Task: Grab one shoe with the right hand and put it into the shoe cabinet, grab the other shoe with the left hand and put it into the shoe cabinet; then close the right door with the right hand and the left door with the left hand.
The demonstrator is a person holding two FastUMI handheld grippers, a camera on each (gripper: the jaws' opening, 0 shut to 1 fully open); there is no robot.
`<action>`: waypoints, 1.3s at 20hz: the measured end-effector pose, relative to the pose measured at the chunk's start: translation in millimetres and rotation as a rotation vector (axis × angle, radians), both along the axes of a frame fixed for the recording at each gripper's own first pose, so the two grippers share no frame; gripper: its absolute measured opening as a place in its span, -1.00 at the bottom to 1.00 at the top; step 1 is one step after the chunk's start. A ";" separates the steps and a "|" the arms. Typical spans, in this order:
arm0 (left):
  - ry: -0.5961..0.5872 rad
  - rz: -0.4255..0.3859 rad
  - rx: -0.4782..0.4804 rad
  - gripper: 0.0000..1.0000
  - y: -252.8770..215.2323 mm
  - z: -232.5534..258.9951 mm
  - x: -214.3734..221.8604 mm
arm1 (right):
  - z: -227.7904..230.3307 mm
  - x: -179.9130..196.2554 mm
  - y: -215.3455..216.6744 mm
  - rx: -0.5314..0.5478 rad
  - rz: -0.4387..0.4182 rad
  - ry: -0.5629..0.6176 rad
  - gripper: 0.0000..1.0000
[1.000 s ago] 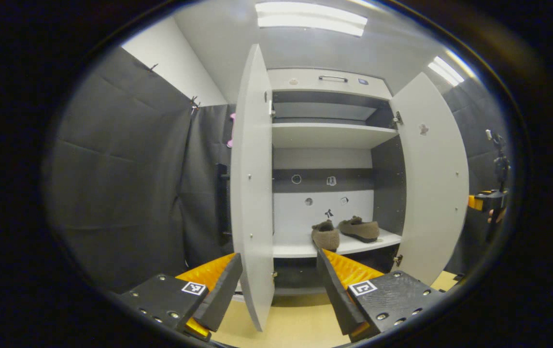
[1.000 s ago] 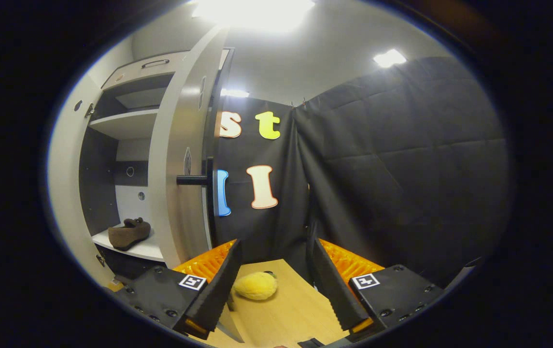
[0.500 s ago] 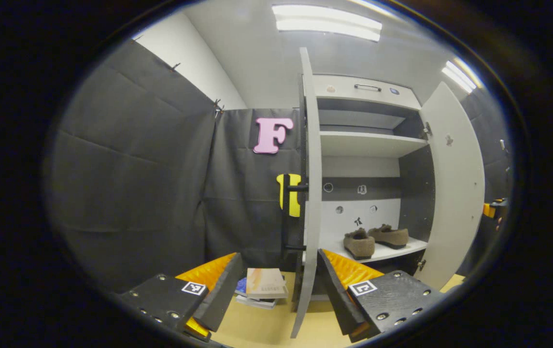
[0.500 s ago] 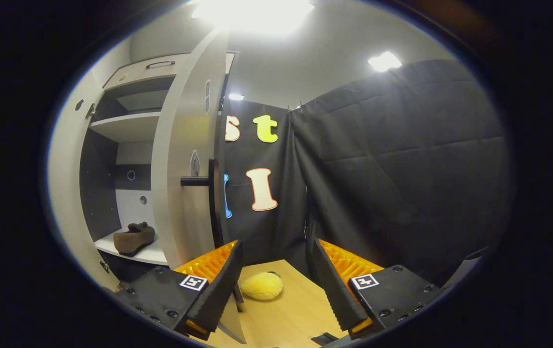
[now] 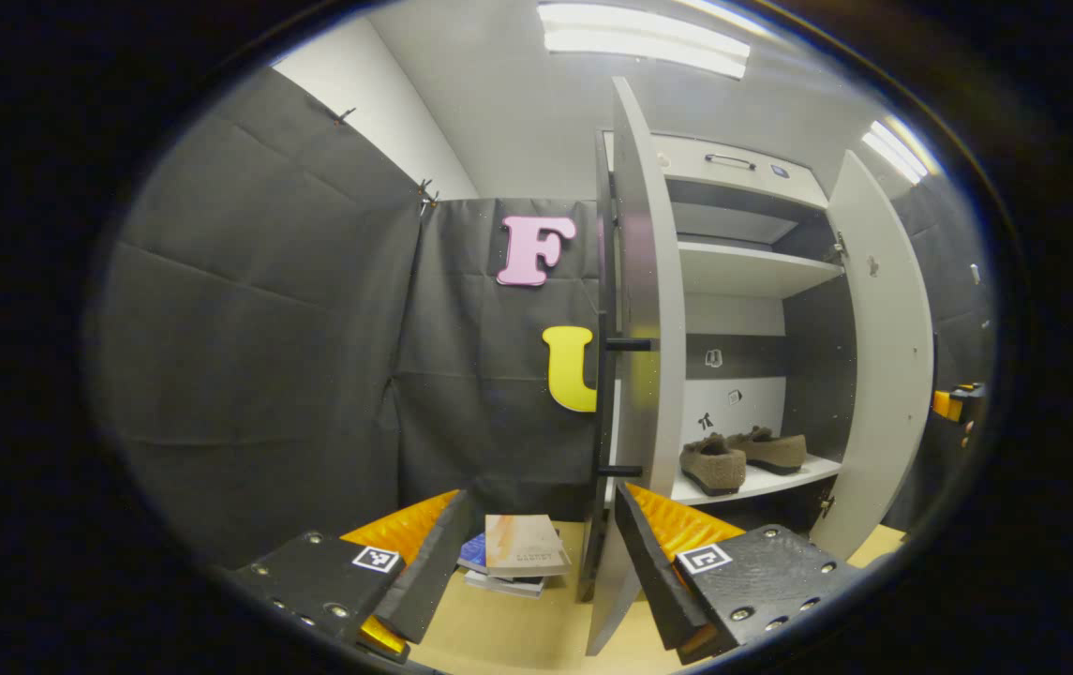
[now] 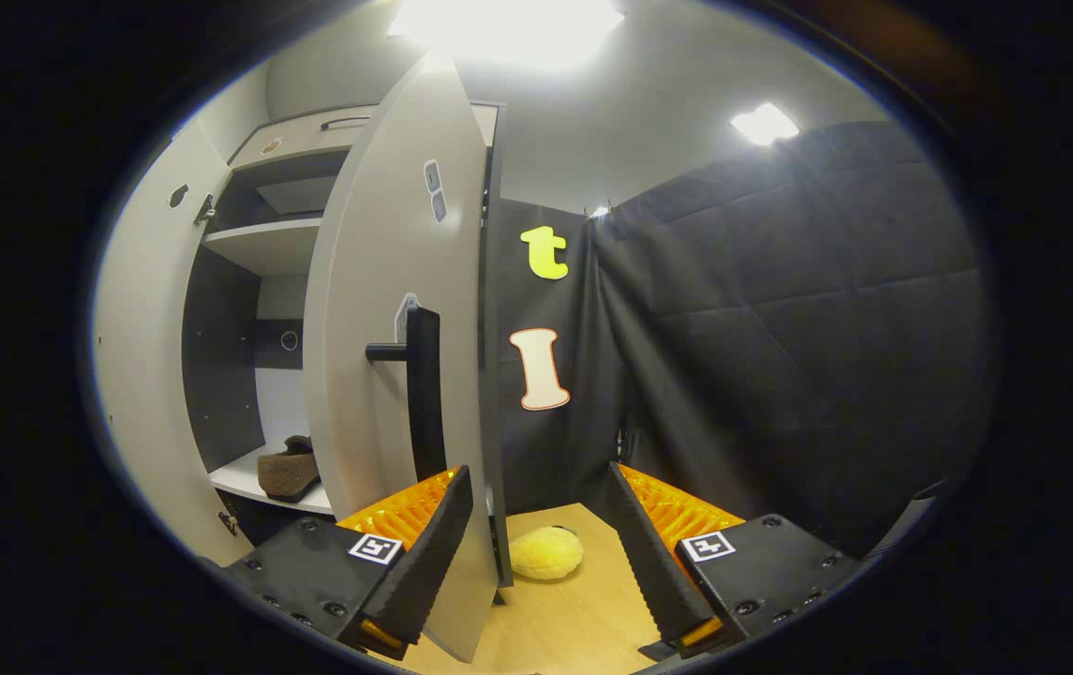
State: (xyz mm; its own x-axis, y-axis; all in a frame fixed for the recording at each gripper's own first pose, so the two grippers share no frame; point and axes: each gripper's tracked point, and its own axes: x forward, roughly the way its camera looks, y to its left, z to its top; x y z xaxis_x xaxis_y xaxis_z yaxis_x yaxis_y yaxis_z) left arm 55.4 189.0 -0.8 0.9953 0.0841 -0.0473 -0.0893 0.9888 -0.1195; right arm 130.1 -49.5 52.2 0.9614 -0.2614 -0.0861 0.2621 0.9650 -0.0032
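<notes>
Two brown shoes (image 5: 742, 457) stand side by side on the lower shelf (image 5: 761, 483) of the white cabinet. One brown shoe (image 6: 288, 469) peeks past the right door in the right gripper view. My left gripper (image 5: 536, 548) is open, low before the left door (image 5: 644, 375), whose edge and dark handle (image 5: 616, 408) face me. My right gripper (image 6: 531, 548) is open too, just right of the right door (image 6: 386, 356) with its dark handle (image 6: 422, 389). Both doors stand open. The other gripper (image 5: 958, 405) shows at the far right of the left gripper view.
A stack of books (image 5: 513, 555) lies on the wooden floor between my left fingers. A yellow plush ball (image 6: 545, 553) rests on the floor by the right door's foot. Black cloth walls close in on both sides. An upper shelf (image 5: 747, 267) holds nothing.
The left gripper swung left around the left door, from facing the cabinet's inside to facing the door's edge and handle. The right gripper came nearer to the right door, whose outer face now shows.
</notes>
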 end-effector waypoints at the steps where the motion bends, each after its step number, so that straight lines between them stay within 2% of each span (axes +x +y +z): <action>1: 0.001 0.004 0.000 0.86 3.5 -2.9 -0.1 | -0.2 1.7 7.0 0.003 0.014 -0.001 0.85; 3: 0.010 0.012 -0.004 0.86 11.4 -10.2 2.0 | -0.3 7.8 23.4 -0.001 0.053 -0.001 0.76; 4: 0.017 0.014 -0.007 0.86 14.6 -13.3 3.9 | -0.2 11.1 31.8 0.001 0.072 -0.001 0.85; 8: 0.038 0.032 -0.017 0.86 29.4 -22.3 13.6 | -4.0 27.8 72.1 0.028 0.167 0.006 0.85; 9: 0.042 0.033 -0.020 0.86 32.1 -25.3 13.4 | -4.9 32.2 78.8 0.025 0.184 0.009 0.77; 11: 0.044 0.037 -0.013 0.86 38.2 -25.8 21.4 | -5.5 35.3 83.8 0.015 0.189 0.011 0.85; 12: 0.045 0.037 -0.007 0.81 40.2 -24.8 26.4 | -4.3 34.8 83.6 0.014 0.184 0.004 0.85; 13: 0.042 0.039 -0.003 0.86 42.3 -25.3 27.0 | -3.3 33.0 83.0 0.015 0.180 -0.004 0.94; 18: 0.031 0.033 -0.023 0.81 33.4 -22.1 43.4 | -12.8 17.0 61.2 0.013 0.149 0.003 0.99; 20: 0.021 0.046 0.009 0.86 31.1 -16.4 48.3 | -17.9 8.6 46.3 0.009 0.132 0.015 0.94; 22: 0.018 0.027 0.002 0.79 25.0 -20.0 51.6 | -21.6 4.2 34.8 0.011 0.122 0.020 0.99; 23: 0.021 0.012 -0.006 0.86 17.8 -19.5 53.2 | -23.7 3.4 31.2 0.015 0.122 0.021 0.98; 26: 0.014 -0.027 -0.004 0.86 -10.3 -13.2 52.5 | -24.2 1.4 23.9 0.034 0.126 0.018 0.94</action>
